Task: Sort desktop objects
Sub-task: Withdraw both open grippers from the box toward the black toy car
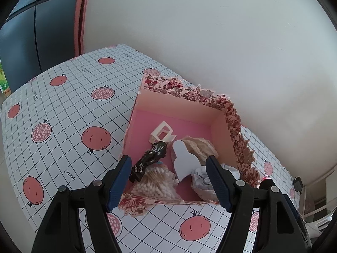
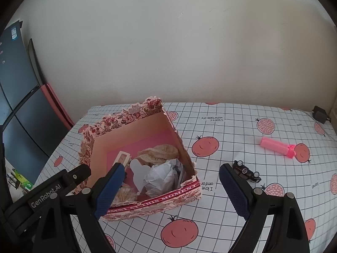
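Both tools hang wide apart and empty: the left gripper (image 1: 168, 181) hovers over the near edge of the floral box (image 1: 231, 113), its spread jaws framing the cotton swabs (image 1: 153, 186), black wrapped piece (image 1: 149, 160), white card (image 1: 185, 160) and crumpled paper (image 1: 200, 179) inside. The right gripper (image 2: 170, 191) gapes just right of the box's near corner, with the toy car (image 2: 246, 171) lying just beyond its right finger and the pink tube (image 2: 277, 147) farther back on the cloth. Everything rests on a gridded tablecloth (image 2: 231, 210) printed with pomegranates, against a plain pale wall (image 2: 168, 42), dark screens (image 2: 19, 105) at left.
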Demonstrator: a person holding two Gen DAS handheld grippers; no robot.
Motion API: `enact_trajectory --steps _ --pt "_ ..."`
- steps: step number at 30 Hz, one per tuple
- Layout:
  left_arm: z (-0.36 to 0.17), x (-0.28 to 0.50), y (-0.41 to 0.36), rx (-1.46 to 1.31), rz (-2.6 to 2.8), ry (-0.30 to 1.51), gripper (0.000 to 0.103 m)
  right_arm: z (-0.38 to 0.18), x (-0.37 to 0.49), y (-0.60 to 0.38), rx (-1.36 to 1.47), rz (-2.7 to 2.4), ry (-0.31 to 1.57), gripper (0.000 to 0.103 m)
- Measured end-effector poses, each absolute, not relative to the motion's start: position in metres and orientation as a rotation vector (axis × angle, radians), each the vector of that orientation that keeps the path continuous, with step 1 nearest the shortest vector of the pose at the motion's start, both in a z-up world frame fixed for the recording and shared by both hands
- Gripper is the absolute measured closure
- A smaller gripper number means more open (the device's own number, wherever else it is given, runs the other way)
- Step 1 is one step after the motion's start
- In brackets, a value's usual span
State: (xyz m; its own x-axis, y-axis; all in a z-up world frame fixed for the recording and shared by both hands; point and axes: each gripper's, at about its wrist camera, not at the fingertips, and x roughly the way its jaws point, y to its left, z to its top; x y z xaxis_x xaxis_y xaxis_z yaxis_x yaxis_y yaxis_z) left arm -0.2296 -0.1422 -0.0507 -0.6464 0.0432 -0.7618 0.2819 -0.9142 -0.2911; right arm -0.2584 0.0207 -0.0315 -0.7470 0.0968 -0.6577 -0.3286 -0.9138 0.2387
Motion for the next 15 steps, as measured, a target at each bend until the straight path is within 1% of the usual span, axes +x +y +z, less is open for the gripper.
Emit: enact_trajectory --steps 5,9,15 --pt "-0.044 -0.229 -0.131 1.255 -2.684 0.575 0.029 -0.025 -0.251 0.030 -0.966 2.683 0.507 0.010" --pt "-0.039 -0.228 -0.120 1.257 -2.693 0.567 0.026 -0.021 -0.244 0.038 -0.951 2.675 0.511 0.010" --pt "-0.030 -0.226 -0.101 1.255 -2.718 0.539 0.025 -0.012 -0.233 0.053 -0.925 2.656 0.521 0.010"
